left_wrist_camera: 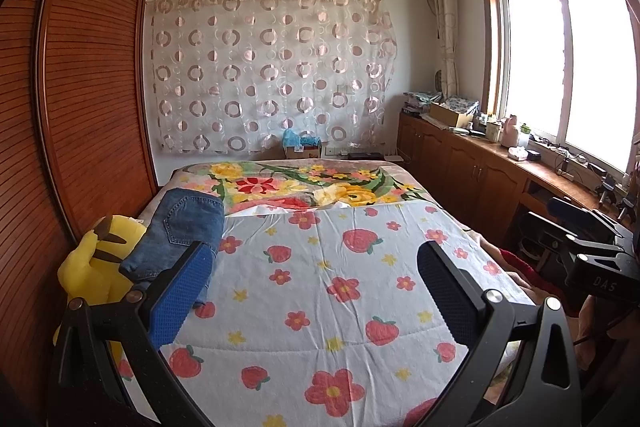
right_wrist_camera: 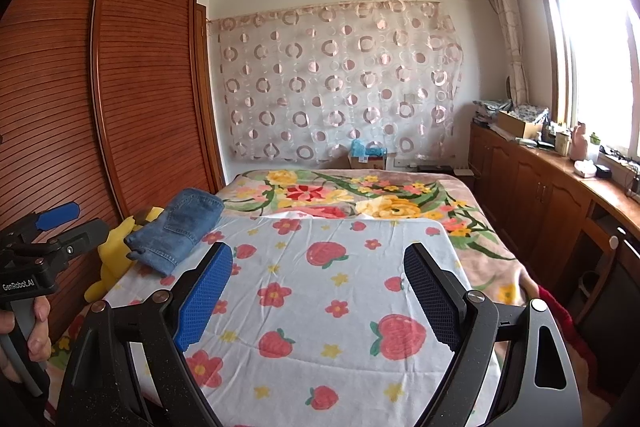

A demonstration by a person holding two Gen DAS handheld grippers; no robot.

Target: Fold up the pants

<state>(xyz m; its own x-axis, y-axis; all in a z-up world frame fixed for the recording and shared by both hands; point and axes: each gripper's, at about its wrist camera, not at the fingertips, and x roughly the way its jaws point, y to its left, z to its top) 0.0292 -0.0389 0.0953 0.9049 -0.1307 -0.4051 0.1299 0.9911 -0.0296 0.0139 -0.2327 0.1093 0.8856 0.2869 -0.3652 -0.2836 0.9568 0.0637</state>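
Folded jeans [right_wrist_camera: 178, 229] at strawberry quilt's [right_wrist_camera: 320, 291] left edge, touching yellow plush [right_wrist_camera: 114, 259]. Left gripper [left_wrist_camera: 316, 291] and right gripper [right_wrist_camera: 318, 291] wide open, empty, above quilt. Wardrobe [right_wrist_camera: 132, 87] beside.

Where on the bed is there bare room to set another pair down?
The strawberry-print quilt lies bare between the folded jeans and the bed's right edge, ahead of both open grippers. The left edge is crowded: jeans beside the yellow plush toy.
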